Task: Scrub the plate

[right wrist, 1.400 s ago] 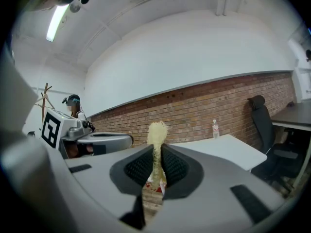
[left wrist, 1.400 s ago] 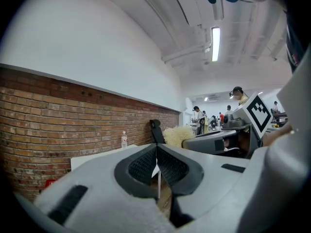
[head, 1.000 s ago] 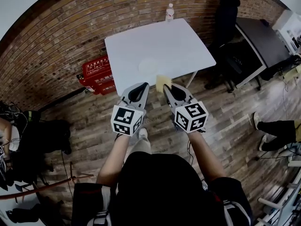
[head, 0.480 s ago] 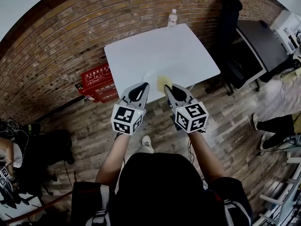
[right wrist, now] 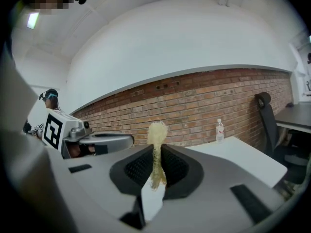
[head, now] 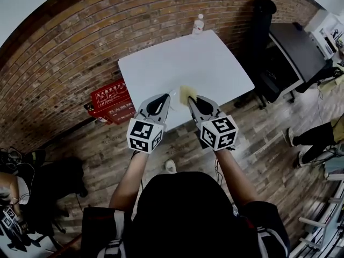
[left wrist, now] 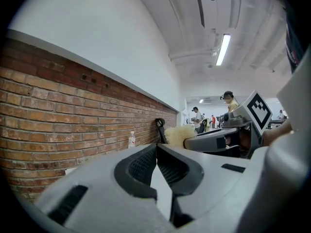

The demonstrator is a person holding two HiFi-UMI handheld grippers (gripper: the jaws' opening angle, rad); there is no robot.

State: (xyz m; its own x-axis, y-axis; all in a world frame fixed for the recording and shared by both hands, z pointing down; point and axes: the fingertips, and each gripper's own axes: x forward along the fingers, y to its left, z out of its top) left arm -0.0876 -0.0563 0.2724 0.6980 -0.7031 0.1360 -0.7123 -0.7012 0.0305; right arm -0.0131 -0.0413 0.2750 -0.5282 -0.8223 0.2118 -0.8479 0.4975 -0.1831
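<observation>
A white table [head: 188, 58] stands ahead of me, against a brick wall. A pale plate [head: 174, 94] lies near its front edge; it barely stands out and the grippers' tips hide most of it. My right gripper [head: 192, 99] is shut on a yellow sponge [head: 187, 93], which sticks up past the jaws [right wrist: 157, 132] in the right gripper view. The left gripper [head: 162, 99] is held beside it, shut with nothing between its jaws. The left gripper view shows the sponge [left wrist: 180, 135] in the right gripper [left wrist: 218, 141] at the right.
A clear bottle [head: 199, 23] stands at the table's far edge, also seen as bottle [right wrist: 220, 129]. A red crate [head: 110, 100] sits on the floor left of the table. A black chair [head: 263, 12] and a dark desk [head: 298, 44] stand to the right. People stand far off.
The table has come closer and lower in the head view. The gripper tips, short of the table a second ago, now reach over its front edge. Both grips are unchanged.
</observation>
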